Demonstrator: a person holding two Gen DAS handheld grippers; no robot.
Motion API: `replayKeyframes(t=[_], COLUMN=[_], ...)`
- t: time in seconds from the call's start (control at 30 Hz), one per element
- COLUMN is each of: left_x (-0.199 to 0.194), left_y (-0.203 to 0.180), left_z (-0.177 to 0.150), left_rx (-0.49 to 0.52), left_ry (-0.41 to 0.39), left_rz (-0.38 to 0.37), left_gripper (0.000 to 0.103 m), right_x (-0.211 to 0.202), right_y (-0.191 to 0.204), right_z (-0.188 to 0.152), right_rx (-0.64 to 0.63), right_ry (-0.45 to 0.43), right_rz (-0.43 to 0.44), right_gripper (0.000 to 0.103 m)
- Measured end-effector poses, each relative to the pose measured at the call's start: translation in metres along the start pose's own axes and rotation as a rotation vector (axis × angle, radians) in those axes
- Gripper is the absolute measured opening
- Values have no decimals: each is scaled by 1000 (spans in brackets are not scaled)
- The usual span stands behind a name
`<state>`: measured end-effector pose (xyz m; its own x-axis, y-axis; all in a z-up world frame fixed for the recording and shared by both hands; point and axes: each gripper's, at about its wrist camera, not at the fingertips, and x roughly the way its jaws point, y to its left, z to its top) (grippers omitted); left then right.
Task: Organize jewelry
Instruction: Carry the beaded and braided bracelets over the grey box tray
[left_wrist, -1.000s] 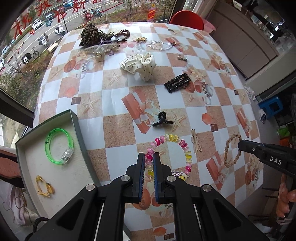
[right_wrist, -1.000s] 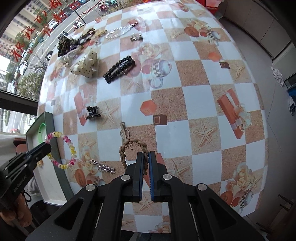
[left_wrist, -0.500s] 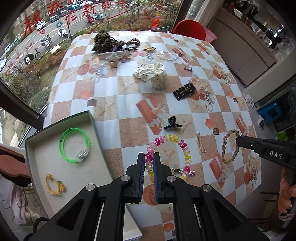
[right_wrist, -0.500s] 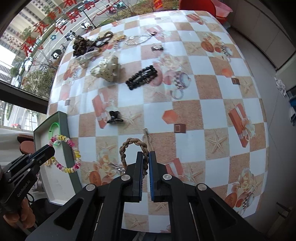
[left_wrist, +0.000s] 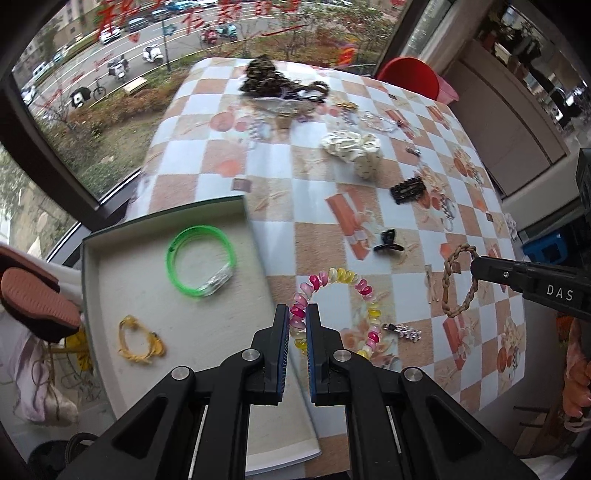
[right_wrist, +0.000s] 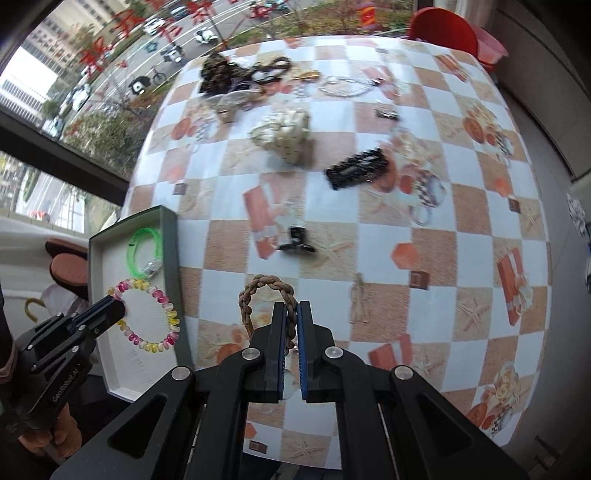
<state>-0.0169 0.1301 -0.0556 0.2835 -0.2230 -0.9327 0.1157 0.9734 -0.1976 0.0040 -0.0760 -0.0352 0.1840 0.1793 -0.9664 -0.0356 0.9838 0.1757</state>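
My left gripper (left_wrist: 296, 314) is shut on a pink-and-yellow spiral bracelet (left_wrist: 343, 280) and holds it in the air at the right edge of the open green box (left_wrist: 162, 221). In the right wrist view the bracelet (right_wrist: 147, 317) hangs over the box (right_wrist: 170, 236). The box holds a green bangle (left_wrist: 199, 262) and a yellow cord bracelet (left_wrist: 140, 341). My right gripper (right_wrist: 291, 314) is shut on a brown braided bracelet (right_wrist: 258, 291), lifted above the table; the bracelet also shows in the left wrist view (left_wrist: 458, 280).
On the checkered tablecloth (right_wrist: 443, 258) lie a black claw clip (right_wrist: 297, 242), a black beaded clip (right_wrist: 358, 168), a cream dotted scrunchie (right_wrist: 284, 133), a thin hairpin (right_wrist: 358, 299), a silver clip (left_wrist: 402, 330) and a pile of hair ties (right_wrist: 221, 74) at the far edge. A red chair (right_wrist: 443, 26) stands behind.
Both grippers lifted their bracelets and moved left toward the box. The spiral bracelet has moved from above the table to the box's right edge.
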Motion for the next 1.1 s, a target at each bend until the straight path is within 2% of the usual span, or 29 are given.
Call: replayKeyframes(t=[0.27, 0.6, 0.87, 1.1], left_x=[-7, -9, 5, 26], left_y=[39, 88, 121, 137], left_z=[-17, -54, -87, -102], left_rx=[-102, -249, -356, -414], left_ry=[-10, 2, 40, 77], left_rz=[39, 111, 168, 198], left_gripper=[12, 12, 12, 12], right_x=[11, 31, 64, 99], right_y=[50, 117, 170, 209], right_z=[7, 7, 1, 11], right_rx=[-117, -268, -368, -392], right_ry=[23, 80, 158, 206], right_rz=[39, 113, 164, 208], right_gripper=[6, 6, 6, 6])
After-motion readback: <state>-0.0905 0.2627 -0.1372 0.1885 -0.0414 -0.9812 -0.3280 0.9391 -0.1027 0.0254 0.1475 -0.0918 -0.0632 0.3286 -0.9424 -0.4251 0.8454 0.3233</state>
